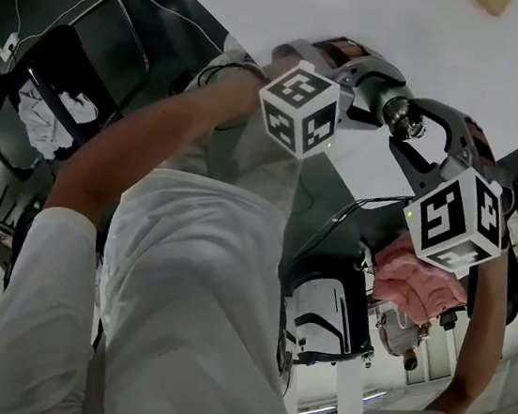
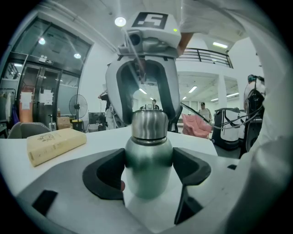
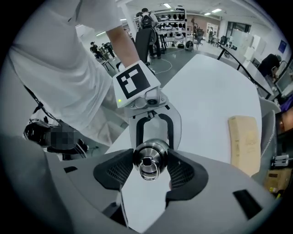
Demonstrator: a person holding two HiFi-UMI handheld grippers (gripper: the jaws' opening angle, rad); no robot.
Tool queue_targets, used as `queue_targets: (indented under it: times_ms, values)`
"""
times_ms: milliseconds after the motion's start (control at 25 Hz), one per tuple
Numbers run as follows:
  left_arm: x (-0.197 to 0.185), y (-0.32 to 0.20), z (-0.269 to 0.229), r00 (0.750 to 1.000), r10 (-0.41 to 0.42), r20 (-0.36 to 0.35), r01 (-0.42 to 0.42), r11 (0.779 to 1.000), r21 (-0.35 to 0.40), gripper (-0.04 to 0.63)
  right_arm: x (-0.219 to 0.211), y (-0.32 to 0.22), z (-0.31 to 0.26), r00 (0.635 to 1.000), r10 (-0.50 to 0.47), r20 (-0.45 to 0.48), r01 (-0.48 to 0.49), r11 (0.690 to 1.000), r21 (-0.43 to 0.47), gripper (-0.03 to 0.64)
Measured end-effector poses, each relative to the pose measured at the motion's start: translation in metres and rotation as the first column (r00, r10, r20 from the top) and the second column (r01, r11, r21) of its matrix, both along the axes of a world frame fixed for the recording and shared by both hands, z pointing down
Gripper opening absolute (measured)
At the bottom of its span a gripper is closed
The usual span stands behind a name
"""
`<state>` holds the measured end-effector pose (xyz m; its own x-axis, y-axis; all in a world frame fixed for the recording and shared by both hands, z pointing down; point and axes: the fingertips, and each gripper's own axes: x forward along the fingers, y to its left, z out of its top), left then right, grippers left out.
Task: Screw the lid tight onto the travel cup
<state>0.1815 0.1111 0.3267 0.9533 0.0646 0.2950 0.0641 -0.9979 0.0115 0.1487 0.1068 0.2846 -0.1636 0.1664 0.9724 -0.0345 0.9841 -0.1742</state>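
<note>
Steel, brushed and smooth, makes up both the travel cup (image 2: pixel 148 173) and its lid (image 2: pixel 149 124). The left gripper (image 2: pixel 149 167) has its jaws clamped on the cup's rounded body, one dark pad on each side, holding it upright over the white bench (image 3: pixel 215 105). Whether the cup's foot rests on the bench is hidden. The lid already sits on the neck, with a thin seam showing beneath it. The right gripper (image 3: pixel 151 165) comes at it from above, its jaws set wide with the pads against opposite sides of the lid and the small ring (image 3: pixel 149 171) on top between them.

The step in hand looks like the tightening turn itself. The next move calls for a firm squeeze on the lid and a roll of the right wrist about the cup's axis while the left holds the body fast, since smooth metal may slip under the pads.
</note>
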Motion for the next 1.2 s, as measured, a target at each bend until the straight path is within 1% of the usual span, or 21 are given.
queue_targets:
  times_ms: [80,200,280,400,480,520,600,680,760,880,960,1000,1080,1200]
  values:
    - [0.0,0.0,0.0,1.0,0.0,-0.003,0.0,1.0,-0.001,0.321,-0.001,0.001,0.001,0.999,-0.031,-0.008,0.031,0.999,0.006,0.224]
    - [-0.001,0.0,0.0,1.0,0.001,-0.008,-0.001,1.0,-0.002,0.321,-0.002,0.003,0.001,0.996,-0.092,-0.012,0.092,0.995,0.041,0.224]
    - [0.0,0.0,0.0,1.0,0.002,-0.009,-0.002,1.0,-0.001,0.321,-0.001,0.004,0.001,0.995,-0.1,-0.009,0.101,0.994,0.04,0.224]
    - [0.0,0.001,-0.001,1.0,0.001,-0.009,-0.001,1.0,-0.001,0.321,-0.001,0.004,0.001,0.996,-0.088,-0.006,0.088,0.996,0.031,0.223]
    - [0.0,0.001,0.0,1.0,0.0,-0.007,0.0,1.0,-0.001,0.321,-0.002,0.003,0.001,0.998,-0.057,0.011,0.057,0.998,0.03,0.224]
    - [0.0,0.001,0.0,1.0,0.0,-0.006,0.0,1.0,-0.001,0.321,-0.002,0.003,0.001,0.999,-0.027,0.025,0.026,0.999,0.029,0.223]
    - [0.0,0.001,0.0,1.0,-0.001,-0.005,0.001,1.0,-0.002,0.321,-0.002,0.001,0.001,0.997,0.062,0.053,-0.064,0.998,0.026,0.224]
    - [0.0,0.001,0.0,1.0,-0.002,-0.005,0.002,1.0,-0.003,0.321,0.0,-0.001,0.001,0.982,0.174,0.079,-0.177,0.984,0.026,0.222]
    - [0.0,0.001,0.0,1.0,-0.004,-0.007,0.004,1.0,-0.004,0.32,0.001,-0.003,0.001,0.952,0.288,0.104,-0.293,0.955,0.036,0.222]
    - [0.0,0.001,0.0,1.0,-0.006,-0.009,0.006,1.0,-0.003,0.321,0.001,-0.006,0.0,0.905,0.408,0.119,-0.417,0.907,0.06,0.222]
    - [0.0,0.0,0.0,1.0,-0.006,-0.008,0.006,1.0,-0.002,0.32,0.001,-0.009,0.0,0.861,0.491,0.132,-0.502,0.862,0.072,0.223]
    - [0.0,0.0,0.0,1.0,-0.006,-0.008,0.006,1.0,-0.003,0.321,0.001,-0.011,0.0,0.828,0.543,0.139,-0.556,0.828,0.074,0.222]
    - [0.0,0.0,0.0,1.0,-0.006,-0.007,0.006,1.0,-0.004,0.321,0.003,-0.013,0.0,0.75,0.643,0.157,-0.658,0.749,0.078,0.223]
    - [0.0,0.001,0.0,1.0,-0.007,-0.006,0.007,1.0,-0.003,0.321,0.009,-0.015,0.0,0.628,0.751,0.203,-0.776,0.626,0.084,0.223]
